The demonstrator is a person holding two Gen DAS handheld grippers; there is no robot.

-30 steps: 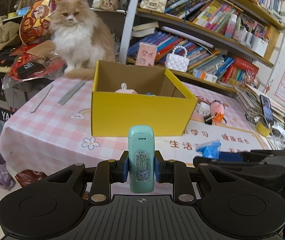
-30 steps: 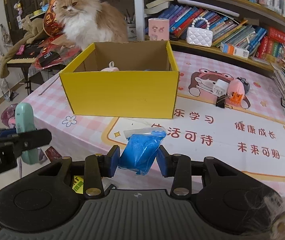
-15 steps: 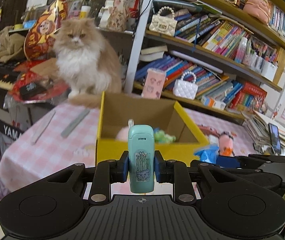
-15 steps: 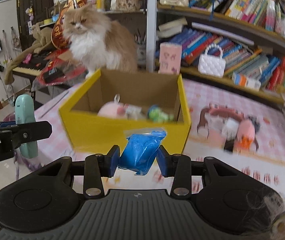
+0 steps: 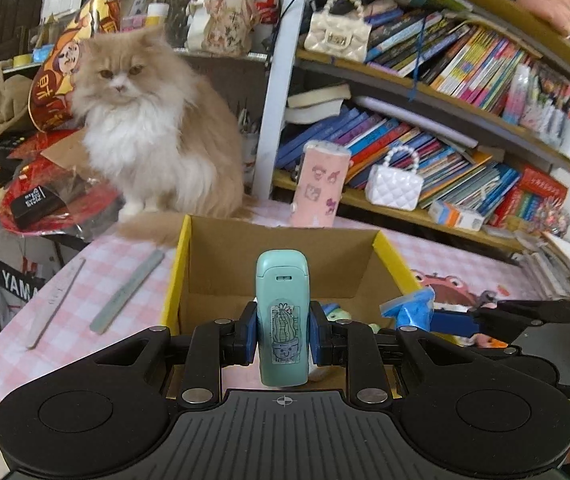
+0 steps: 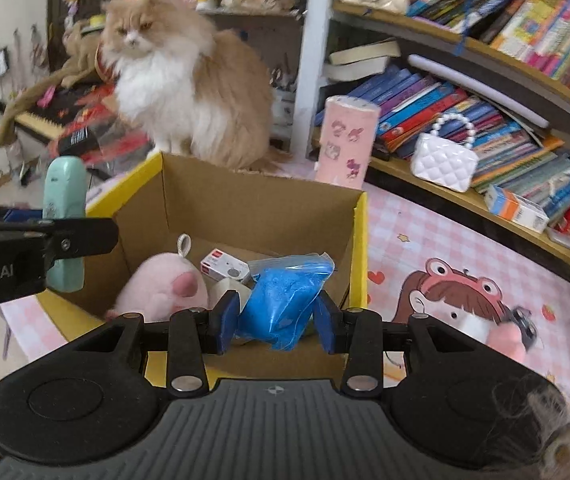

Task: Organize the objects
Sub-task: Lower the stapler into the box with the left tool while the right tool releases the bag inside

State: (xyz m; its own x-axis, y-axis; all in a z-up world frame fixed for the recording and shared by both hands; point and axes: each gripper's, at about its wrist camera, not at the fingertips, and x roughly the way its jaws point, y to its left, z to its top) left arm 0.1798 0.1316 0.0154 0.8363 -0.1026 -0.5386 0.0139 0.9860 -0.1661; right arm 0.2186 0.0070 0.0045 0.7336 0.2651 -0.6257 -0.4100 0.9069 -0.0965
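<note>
We hold both loads over the near edge of the yellow box (image 6: 359, 248): the right gripper (image 6: 276, 318) has its jaws clamped on the blue powder bag (image 6: 283, 304), which hangs above the box's near-right corner with the pink plush (image 6: 163, 290) and a small white carton (image 6: 224, 269) lying just below and ahead. The left gripper (image 5: 283, 330) has its jaws clamped on the mint green case (image 5: 283, 316), long axis upright, above the box's near wall toward its left side. We judge the right load nearer to a clean drop, since open box floor lies straight down and slightly forward of it.
</note>
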